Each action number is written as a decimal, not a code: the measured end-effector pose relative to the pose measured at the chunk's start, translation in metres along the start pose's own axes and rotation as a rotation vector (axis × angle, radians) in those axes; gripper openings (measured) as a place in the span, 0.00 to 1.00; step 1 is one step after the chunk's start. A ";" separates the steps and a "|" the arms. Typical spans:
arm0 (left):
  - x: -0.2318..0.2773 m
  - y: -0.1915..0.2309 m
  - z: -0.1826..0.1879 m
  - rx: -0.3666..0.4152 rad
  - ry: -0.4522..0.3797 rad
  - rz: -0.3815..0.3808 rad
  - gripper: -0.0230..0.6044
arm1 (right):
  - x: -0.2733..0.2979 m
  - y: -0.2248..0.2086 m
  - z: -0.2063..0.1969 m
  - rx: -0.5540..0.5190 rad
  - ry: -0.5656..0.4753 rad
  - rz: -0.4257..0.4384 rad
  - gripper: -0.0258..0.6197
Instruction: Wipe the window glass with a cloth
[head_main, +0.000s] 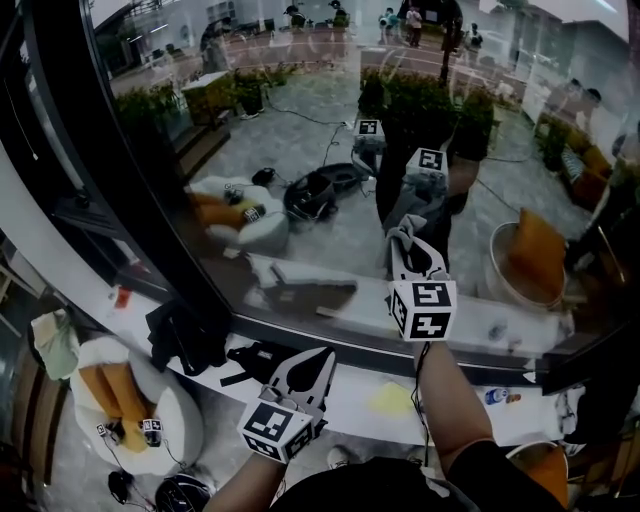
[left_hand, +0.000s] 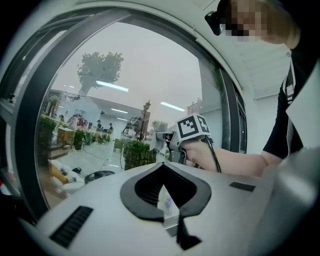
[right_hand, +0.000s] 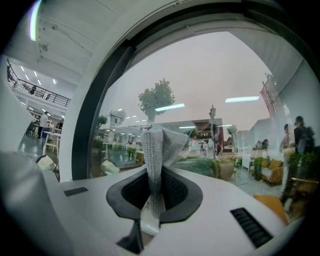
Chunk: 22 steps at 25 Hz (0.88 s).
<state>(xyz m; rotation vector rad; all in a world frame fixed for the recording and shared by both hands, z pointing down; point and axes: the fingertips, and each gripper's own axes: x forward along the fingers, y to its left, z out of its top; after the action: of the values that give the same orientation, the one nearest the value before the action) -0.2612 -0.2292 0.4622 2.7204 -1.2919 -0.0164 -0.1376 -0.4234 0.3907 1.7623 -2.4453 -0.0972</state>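
"Has the wiping started, then?"

"I'd say it's just at the start. The right gripper (head_main: 404, 240) is raised to the lower middle of the window glass (head_main: 300, 120), its jaws clenched on a grey knitted cloth (right_hand: 159, 150). The free end of the cloth stands up out of the jaws towards the pane."

"Is it touching the glass?"

"It's close against it. From here I can't tell whether it's really pressing."

"And the other one?"

"The left gripper (head_main: 303, 378) hangs low, below the bottom edge of the glass and left of the cloth. Its jaws are drawn together with nothing between them that I can make out."

"What next, you reckon?"

"Push the cloth flat onto the pane, I'd guess, then sweep across it. Only a narrow fold sticks out, so it'll need firm, overlapping passes."
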 end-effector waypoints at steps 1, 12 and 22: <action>0.000 0.000 0.000 0.000 0.000 -0.002 0.05 | 0.000 0.001 0.000 0.005 0.002 0.008 0.12; 0.009 -0.004 0.009 -0.002 -0.018 -0.020 0.05 | -0.028 0.011 0.020 0.019 -0.041 0.064 0.12; 0.022 -0.017 0.030 -0.004 -0.056 -0.065 0.05 | -0.049 -0.003 0.052 0.002 -0.086 0.021 0.12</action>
<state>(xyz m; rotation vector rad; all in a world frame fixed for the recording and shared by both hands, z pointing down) -0.2365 -0.2391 0.4316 2.7761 -1.2158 -0.1018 -0.1265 -0.3791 0.3358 1.7682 -2.5235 -0.1724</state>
